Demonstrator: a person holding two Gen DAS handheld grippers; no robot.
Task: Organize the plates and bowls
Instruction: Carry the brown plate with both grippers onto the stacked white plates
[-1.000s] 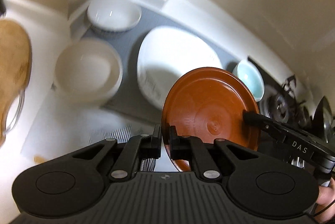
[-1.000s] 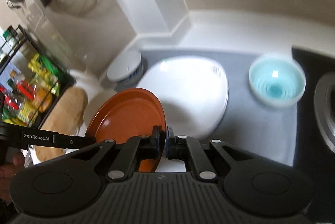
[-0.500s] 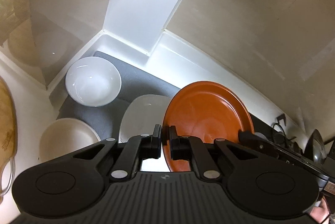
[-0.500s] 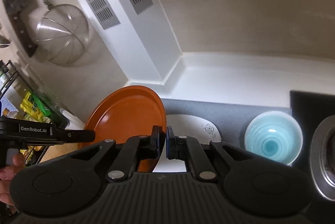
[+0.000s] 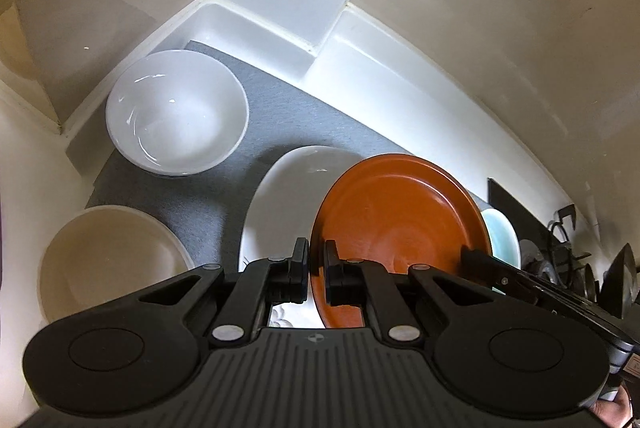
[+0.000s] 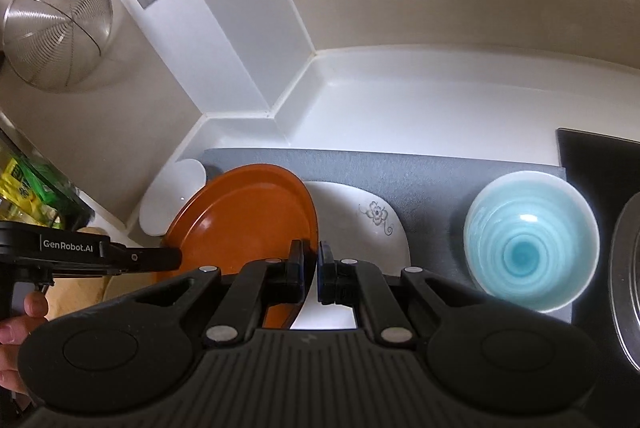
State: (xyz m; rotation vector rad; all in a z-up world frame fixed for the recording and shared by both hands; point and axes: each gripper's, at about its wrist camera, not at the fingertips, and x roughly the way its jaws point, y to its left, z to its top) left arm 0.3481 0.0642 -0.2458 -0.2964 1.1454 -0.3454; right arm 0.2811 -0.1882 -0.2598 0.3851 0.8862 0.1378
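I'm mid-carry w/ the orange plate [image 5: 400,224]: left gripper [image 5: 317,268] clamped on its near-left rim, right gripper [image 6: 311,270] pinching the opposite rim, both jaws closed tight on the plate. It hangs tilted just above the white flowered plate [image 6: 360,224] on the grey mat [image 6: 420,172]. White bowl [image 5: 176,112] far left, cream bowl [image 5: 108,260] near left, blue bowl [image 6: 532,240] off to the right. Next, I reckon: level it, lower onto the white plate, centre, then let go both sides together. Vs a sec ago: the plate is further in toward the far corner and lower, white plate now mostly hidden under it.
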